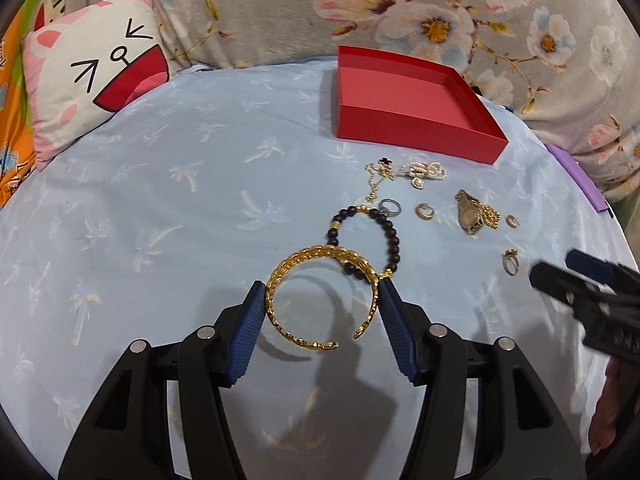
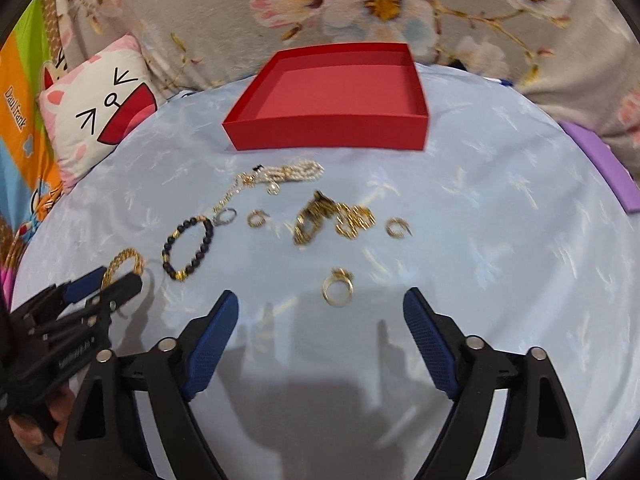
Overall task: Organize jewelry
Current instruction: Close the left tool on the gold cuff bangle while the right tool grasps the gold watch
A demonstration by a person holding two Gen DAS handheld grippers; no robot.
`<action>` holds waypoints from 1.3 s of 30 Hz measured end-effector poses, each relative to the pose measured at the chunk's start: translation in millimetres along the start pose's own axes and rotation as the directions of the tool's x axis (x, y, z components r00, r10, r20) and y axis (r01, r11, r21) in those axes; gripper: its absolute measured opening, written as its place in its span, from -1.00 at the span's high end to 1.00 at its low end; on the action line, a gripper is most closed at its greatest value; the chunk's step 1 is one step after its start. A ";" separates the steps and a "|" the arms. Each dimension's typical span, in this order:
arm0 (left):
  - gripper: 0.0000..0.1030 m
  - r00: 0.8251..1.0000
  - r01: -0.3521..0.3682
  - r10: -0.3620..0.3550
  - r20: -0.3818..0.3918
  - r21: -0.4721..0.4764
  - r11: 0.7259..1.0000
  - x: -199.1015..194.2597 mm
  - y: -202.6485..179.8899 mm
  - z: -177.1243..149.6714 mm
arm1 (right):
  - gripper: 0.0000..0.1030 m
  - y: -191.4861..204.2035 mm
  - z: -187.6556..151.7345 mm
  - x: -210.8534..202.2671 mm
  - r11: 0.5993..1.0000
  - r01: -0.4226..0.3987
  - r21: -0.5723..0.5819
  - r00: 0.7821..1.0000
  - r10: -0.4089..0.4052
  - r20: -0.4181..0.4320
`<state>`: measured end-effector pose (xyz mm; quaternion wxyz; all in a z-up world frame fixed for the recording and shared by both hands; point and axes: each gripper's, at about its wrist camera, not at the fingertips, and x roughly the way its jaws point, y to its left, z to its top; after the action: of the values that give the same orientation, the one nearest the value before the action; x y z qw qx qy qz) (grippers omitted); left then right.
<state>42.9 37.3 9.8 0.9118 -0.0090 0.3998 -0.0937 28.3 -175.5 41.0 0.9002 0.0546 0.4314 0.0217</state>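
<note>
**Left gripper grips the gold bangle; right gripper spread over a ring**

I see a pale blue cloth point(image 1: 160, 200) covering the whole work surface, with a floral blanket point(image 1: 280, 8) behind it and a cat-face pillow point(image 1: 92, 68) at the far left. A purple strip point(image 2: 600, 164) lies at the cloth's right edge.

The red box point(image 1: 412, 100) sits at the far side of the cloth, open on top, with nothing inside that I can see.

My left gripper point(image 1: 322, 300) has its blue pads against both sides of the gold bangle point(image 1: 316, 276), clamping it; the bangle looks raised off the cloth, casting a shadow beneath. My right gripper point(image 2: 320, 312) is spread wide, grasping nothing, with a gold ring point(image 2: 338, 286) on the cloth just ahead between its fingers.

The bead bracelet point(image 1: 366, 240) lies just beyond the bangle. Nearer the box are a pearl piece point(image 1: 424, 172) and a thin gold chain point(image 1: 378, 178). A gold watch point(image 1: 472, 212) lies to the right, and small rings lie scattered around it: a silver ring point(image 1: 390, 207), a small hoop point(image 1: 423, 211) and another ring point(image 1: 512, 221).
</note>
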 end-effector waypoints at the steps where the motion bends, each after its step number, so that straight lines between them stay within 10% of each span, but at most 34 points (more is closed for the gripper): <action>1: -0.07 1.000 0.000 0.000 0.004 -0.002 1.000 0.0 1.4 0.0 | -0.42 3.6 5.5 5.7 1.000 -0.006 -0.006 1.000 0.006 -0.004; 12: -0.07 1.000 0.003 -0.003 0.007 -0.005 1.000 0.9 6.4 -3.0 | 0.31 13.7 28.4 60.5 1.000 -0.012 0.007 0.997 0.012 -0.074; 39: -0.08 0.999 -0.044 0.044 -0.008 0.016 0.999 10.6 6.1 -4.5 | 0.85 8.8 29.1 50.5 0.997 -0.074 0.016 0.997 0.074 -0.012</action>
<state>47.6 41.7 -1.6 0.9120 0.0073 0.4028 -0.0766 82.7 -164.8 21.1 0.8957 0.0775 0.4347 0.0519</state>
